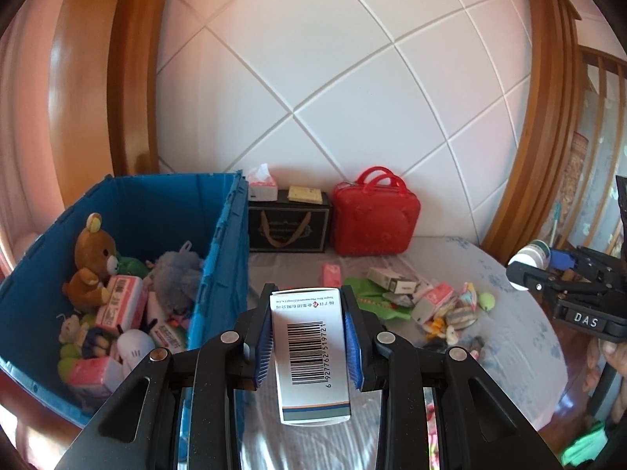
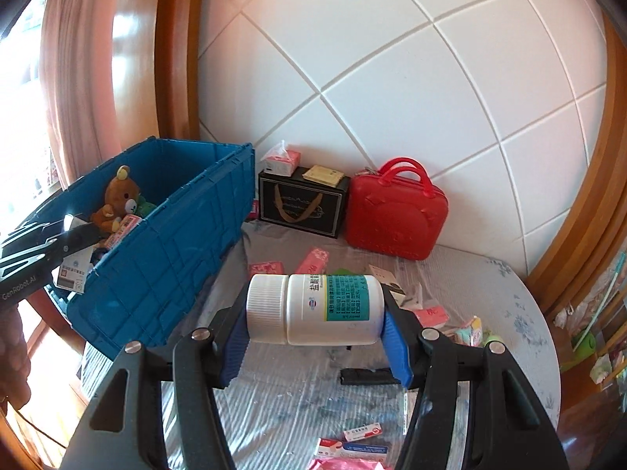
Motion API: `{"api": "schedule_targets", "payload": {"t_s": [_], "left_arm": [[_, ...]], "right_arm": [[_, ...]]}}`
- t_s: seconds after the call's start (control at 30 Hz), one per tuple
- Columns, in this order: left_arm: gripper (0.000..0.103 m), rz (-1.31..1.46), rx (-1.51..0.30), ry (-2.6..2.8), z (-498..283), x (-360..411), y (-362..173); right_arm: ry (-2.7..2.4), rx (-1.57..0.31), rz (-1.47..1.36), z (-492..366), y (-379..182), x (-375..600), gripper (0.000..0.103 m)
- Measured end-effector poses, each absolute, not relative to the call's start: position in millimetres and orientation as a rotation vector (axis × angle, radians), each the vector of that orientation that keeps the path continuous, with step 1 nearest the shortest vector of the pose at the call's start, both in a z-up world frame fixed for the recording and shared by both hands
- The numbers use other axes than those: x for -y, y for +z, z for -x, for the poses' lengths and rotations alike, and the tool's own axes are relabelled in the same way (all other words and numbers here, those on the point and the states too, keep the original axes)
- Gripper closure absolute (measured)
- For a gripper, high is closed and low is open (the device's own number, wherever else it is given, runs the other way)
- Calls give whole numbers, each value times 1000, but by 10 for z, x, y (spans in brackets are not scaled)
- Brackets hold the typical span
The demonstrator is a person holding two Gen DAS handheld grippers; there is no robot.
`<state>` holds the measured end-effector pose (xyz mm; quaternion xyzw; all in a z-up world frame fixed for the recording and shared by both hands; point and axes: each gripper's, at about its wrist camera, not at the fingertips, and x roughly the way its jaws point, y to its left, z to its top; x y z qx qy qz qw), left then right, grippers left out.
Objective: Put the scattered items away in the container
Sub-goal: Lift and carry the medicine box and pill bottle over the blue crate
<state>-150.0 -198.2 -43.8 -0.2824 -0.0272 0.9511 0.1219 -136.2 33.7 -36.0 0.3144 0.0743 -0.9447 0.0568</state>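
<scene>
Toys and pink packets fill the blue crate [image 1: 219,243], a brown bear [image 1: 94,258] on top. Left hand-held gripper [image 1: 309,337] clamps a medicine box [image 1: 309,352]; right hand-held gripper [image 2: 315,337] grips a white bottle [image 2: 313,309] above the bed [image 2: 298,391].

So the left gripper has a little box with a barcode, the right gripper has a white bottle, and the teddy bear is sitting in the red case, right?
Almost. The teddy bear sits in the blue crate, not the red case; the left wrist view shows it. The rest holds: the left gripper grips the barcode box, and the right gripper holds the white bottle.
</scene>
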Motion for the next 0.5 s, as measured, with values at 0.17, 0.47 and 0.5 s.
{"api": "schedule_targets", "payload": {"t_s": [0.17, 0.47, 0.5], "left_arm": [[73, 817, 110, 2817, 1602, 2433, -390], [73, 787, 156, 2936, 1685, 3296, -265], [73, 787, 162, 2948, 1690, 3384, -255]], "right_arm": [[-2805, -268, -896, 1541, -261, 203, 45], [-2685, -326, -792, 1806, -105, 1220, 45], [-2668, -335, -789, 1838, -101, 1332, 45]]}}
